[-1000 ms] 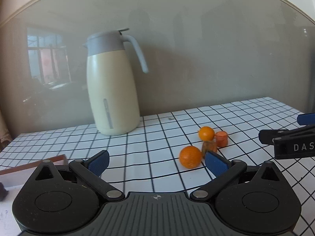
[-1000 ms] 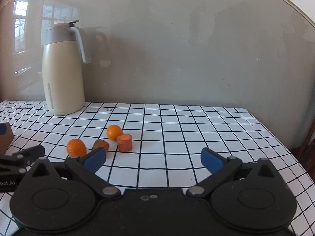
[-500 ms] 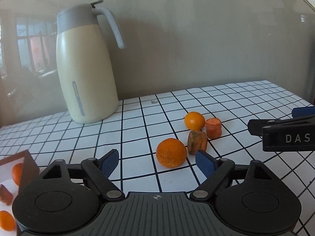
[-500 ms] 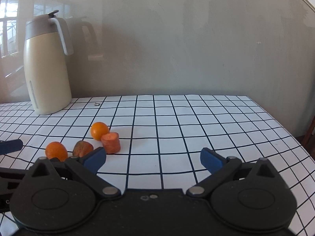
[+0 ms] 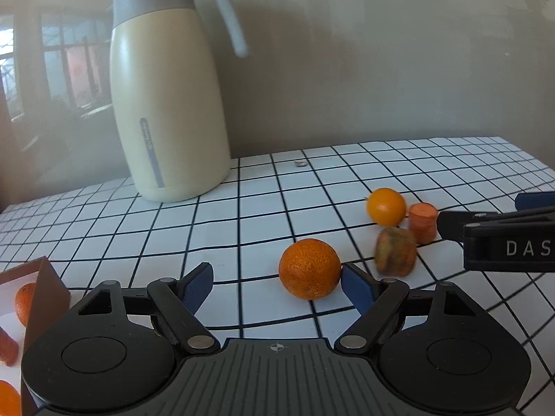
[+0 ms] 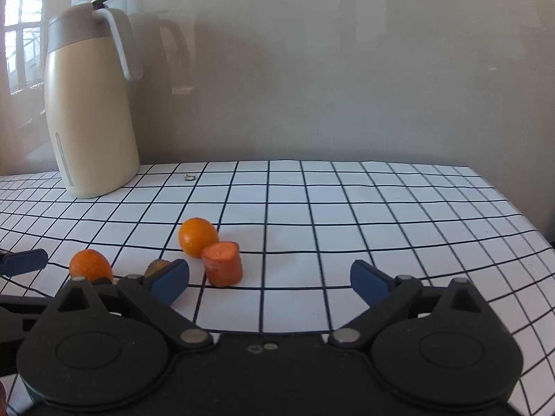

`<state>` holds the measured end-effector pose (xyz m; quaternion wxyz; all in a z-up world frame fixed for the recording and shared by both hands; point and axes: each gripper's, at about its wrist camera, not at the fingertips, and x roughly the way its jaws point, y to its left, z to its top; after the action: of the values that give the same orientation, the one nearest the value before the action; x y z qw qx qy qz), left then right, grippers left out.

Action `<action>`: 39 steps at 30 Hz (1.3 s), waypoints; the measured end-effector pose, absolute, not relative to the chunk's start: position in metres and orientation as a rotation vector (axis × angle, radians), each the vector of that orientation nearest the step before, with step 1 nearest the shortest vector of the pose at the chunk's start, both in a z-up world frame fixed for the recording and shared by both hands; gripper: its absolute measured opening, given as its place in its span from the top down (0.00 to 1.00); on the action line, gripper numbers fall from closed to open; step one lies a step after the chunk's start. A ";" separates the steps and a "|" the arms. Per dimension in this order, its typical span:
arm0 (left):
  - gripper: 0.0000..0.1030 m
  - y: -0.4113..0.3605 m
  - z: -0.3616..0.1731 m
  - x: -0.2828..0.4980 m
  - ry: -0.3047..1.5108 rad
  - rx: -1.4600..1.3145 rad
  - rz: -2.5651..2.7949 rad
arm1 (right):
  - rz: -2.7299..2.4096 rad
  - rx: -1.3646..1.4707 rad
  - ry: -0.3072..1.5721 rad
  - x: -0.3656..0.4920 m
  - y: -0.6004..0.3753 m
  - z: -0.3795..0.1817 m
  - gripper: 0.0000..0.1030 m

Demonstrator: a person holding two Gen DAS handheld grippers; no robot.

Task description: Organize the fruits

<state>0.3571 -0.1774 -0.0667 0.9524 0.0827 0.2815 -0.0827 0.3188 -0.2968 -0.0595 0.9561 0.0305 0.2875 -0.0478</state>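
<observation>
Mandarin [image 5: 309, 268] sat on worktop [image 5: 263, 204] just ahead of my left gripper [image 5: 276, 286], jaws released, right pad nearly touching its skin, left pad well apart. Fruit sat off-centre: I judged I should shift right to centre it, then clench gently, rind soft. Brown chunk [image 5: 395, 251] close right, risk of nudging. Right gripper [image 6: 270, 279] released, carrot piece [image 6: 222, 263] ahead. Box [image 5: 41, 287] near left, fruit already inside.

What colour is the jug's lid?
Grey, on a cream jug; clearest in the left wrist view.
</observation>
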 end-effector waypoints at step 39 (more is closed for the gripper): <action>0.65 -0.165 -0.034 0.314 0.494 0.177 -0.207 | -0.017 0.083 0.532 0.298 -0.281 -0.021 0.81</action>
<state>0.3143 -0.1646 -0.0344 0.9605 0.0872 0.2439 -0.1022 0.2982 -0.2806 -0.0211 0.9639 0.0410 0.2629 -0.0083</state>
